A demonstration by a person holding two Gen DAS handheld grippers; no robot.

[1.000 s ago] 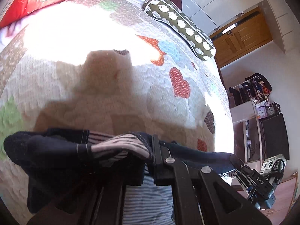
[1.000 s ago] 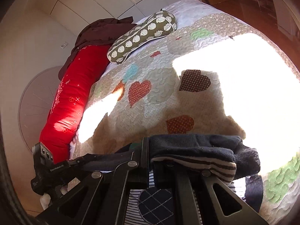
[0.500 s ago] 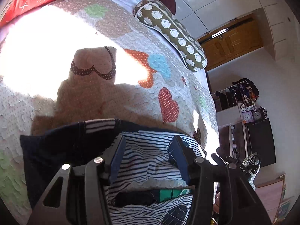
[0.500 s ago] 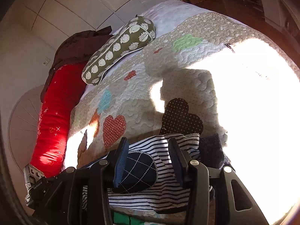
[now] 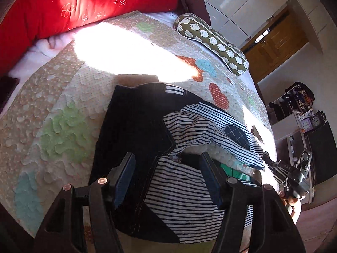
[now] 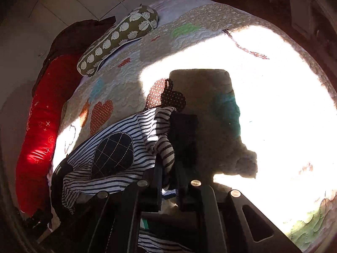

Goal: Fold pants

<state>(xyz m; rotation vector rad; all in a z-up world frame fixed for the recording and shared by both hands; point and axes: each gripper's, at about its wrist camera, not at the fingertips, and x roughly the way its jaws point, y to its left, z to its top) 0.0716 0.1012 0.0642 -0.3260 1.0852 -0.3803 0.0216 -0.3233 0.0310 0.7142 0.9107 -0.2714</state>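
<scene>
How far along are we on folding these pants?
Looks done: one fold, the pants lying doubled on the quilt. In hand: the right gripper is closing on the striped edge; the left gripper is opening above the fabric, pads clear. Left: the rumpled striped flap needs flattening, probably another fold.

Heart-patch quilt (image 5: 63, 109), red bolster (image 5: 63, 6), green spotted pillow (image 5: 212, 42), wooden door (image 5: 271, 44), clock (image 5: 316, 121)
</scene>
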